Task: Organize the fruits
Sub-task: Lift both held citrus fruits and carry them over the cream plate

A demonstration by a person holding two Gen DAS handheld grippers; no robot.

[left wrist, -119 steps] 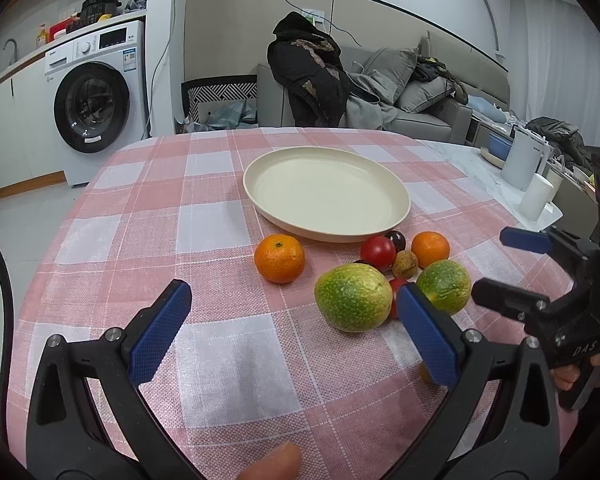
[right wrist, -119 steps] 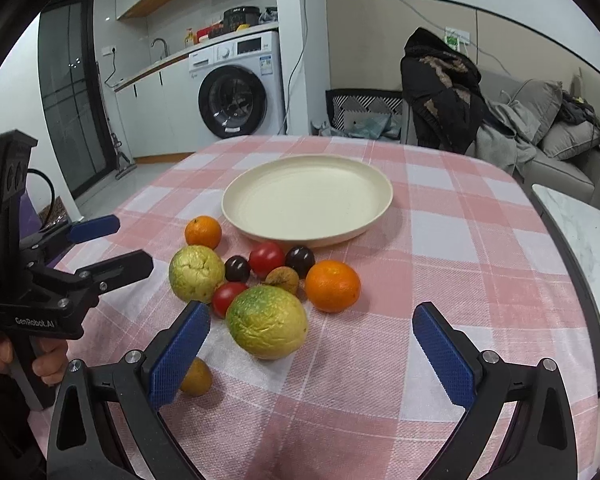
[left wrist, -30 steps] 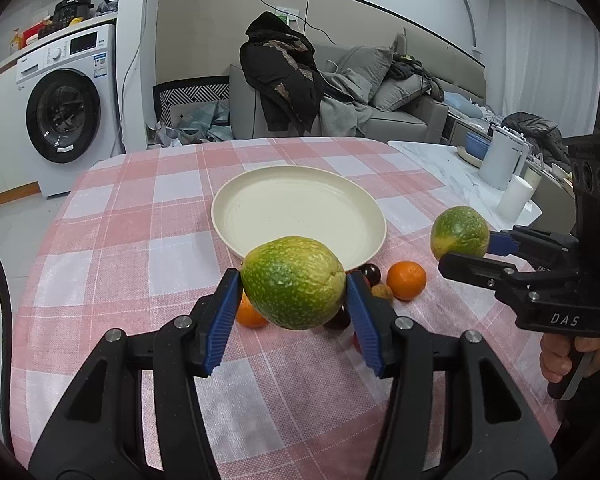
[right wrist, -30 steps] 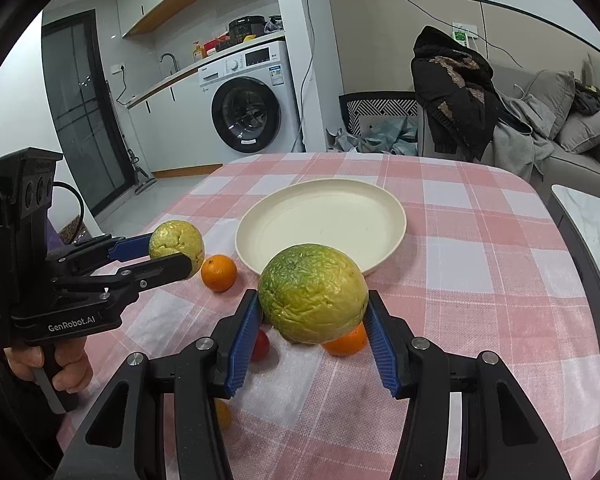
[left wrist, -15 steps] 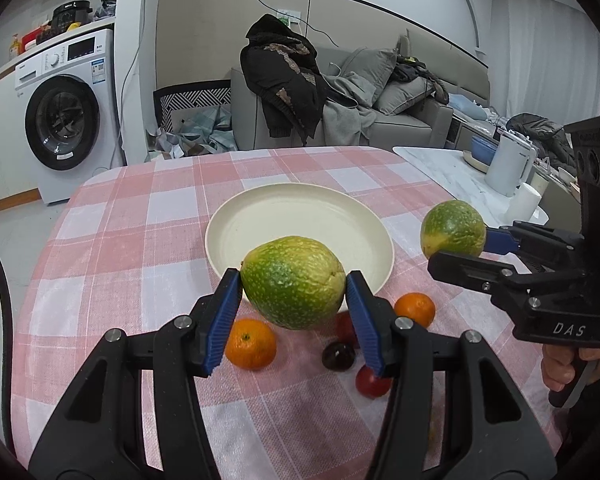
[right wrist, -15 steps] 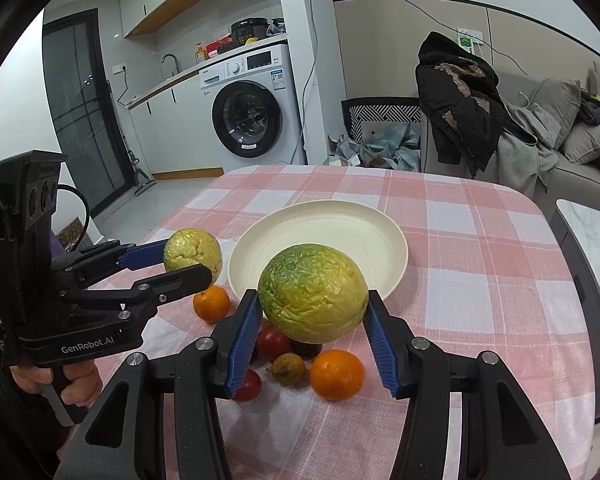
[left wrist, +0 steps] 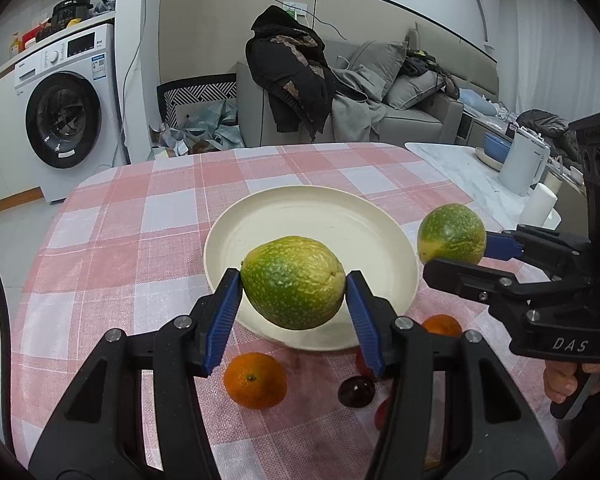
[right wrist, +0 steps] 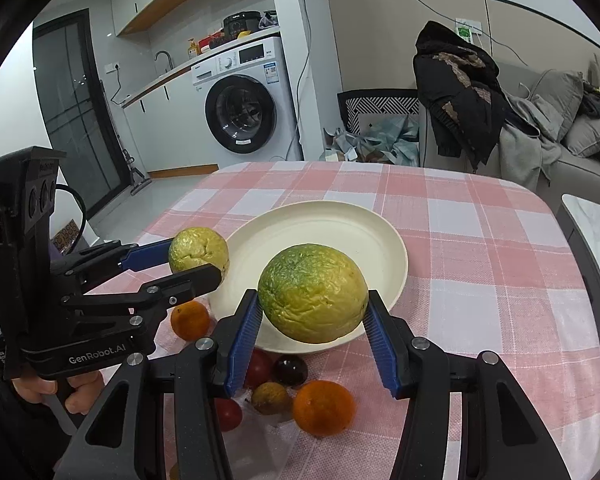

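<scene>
Fingers of each gripper, left gripper (left wrist: 293,306) and right gripper (right wrist: 313,330), clamp a green fruit (left wrist: 293,282) between them.

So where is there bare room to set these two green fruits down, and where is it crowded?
The plate is bare inside, the obvious free spot. The checked tablecloth is open behind the plate and to its right. It is crowded along the plate's near rim: two oranges, a red tomato, a dark round fruit and a small brown fruit cluster there.
</scene>
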